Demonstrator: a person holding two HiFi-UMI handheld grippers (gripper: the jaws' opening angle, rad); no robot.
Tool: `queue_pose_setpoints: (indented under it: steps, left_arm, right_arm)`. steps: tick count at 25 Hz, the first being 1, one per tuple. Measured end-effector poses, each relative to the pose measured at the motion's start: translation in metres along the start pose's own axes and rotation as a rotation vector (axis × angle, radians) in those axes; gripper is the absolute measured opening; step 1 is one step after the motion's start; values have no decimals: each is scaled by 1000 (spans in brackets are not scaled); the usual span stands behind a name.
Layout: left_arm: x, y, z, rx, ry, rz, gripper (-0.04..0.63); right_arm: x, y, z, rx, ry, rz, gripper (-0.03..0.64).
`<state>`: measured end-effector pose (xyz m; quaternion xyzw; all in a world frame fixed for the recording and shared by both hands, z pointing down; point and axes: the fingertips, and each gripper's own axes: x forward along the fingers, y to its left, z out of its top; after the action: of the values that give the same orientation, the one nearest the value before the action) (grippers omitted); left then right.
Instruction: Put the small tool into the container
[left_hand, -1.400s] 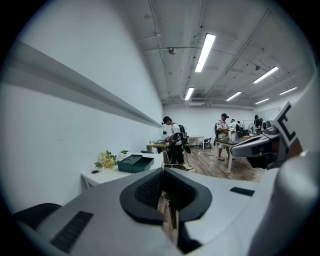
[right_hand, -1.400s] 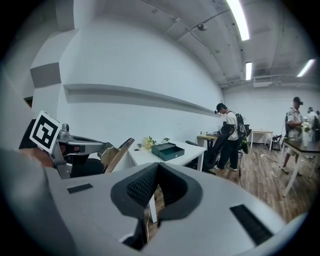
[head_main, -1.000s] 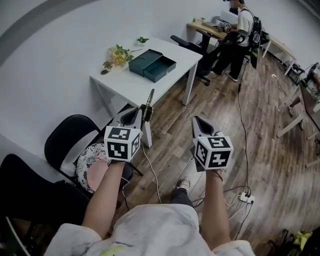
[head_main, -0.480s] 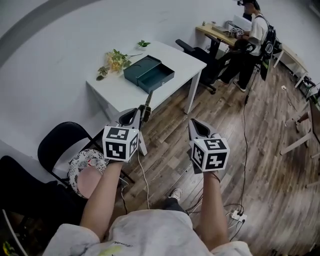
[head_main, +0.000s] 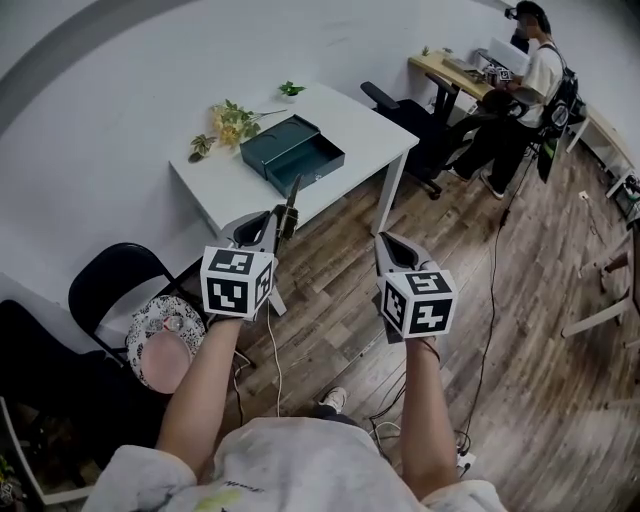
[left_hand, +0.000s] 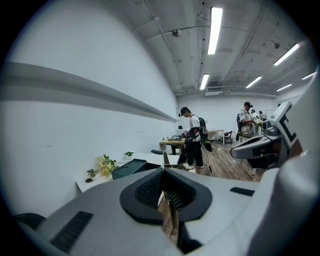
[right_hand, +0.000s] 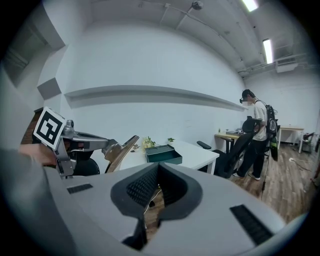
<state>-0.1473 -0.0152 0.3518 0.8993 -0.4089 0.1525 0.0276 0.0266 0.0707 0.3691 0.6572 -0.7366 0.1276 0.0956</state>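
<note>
The small tool (head_main: 292, 200), a thin blade on a wooden handle, stands up out of my left gripper (head_main: 272, 222), which is shut on it. In the left gripper view its blade (left_hand: 165, 158) rises from between the closed jaws. The container (head_main: 292, 152) is a dark green box with its drawer pulled open, on the white table (head_main: 350, 115) ahead of both grippers. My right gripper (head_main: 385, 243) hangs over the wooden floor, shut and empty. The right gripper view shows the tool (right_hand: 121, 151) to the left and the container (right_hand: 163, 153) further off.
Yellow flowers (head_main: 228, 120) and a small potted plant (head_main: 290, 90) lie behind the container. A black chair (head_main: 110, 290) with a patterned cushion stands at my lower left. An office chair (head_main: 400, 105) and a person (head_main: 535, 80) at a desk are at the far right. Cables run across the floor.
The table and container have drawn a little closer and shifted in view as I step forward. Both grippers keep their hold and posture. The person at the far desk sits further right in view.
</note>
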Motion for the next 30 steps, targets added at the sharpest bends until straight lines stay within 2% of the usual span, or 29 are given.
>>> queue_pose_setpoints:
  steps: [11,20,30]
  left_arm:
    - [28,-16,7,-6,12,57,5]
    - [34,-12,14,2,17,104,5]
    - [58,0,13,-9,10,118,5]
  right_arm:
    - [17,-38,-1,-3,6,55,3]
    - [29,-46,9,-10,-14,98,3]
    - [55,-54,10,-30,-4,115,3]
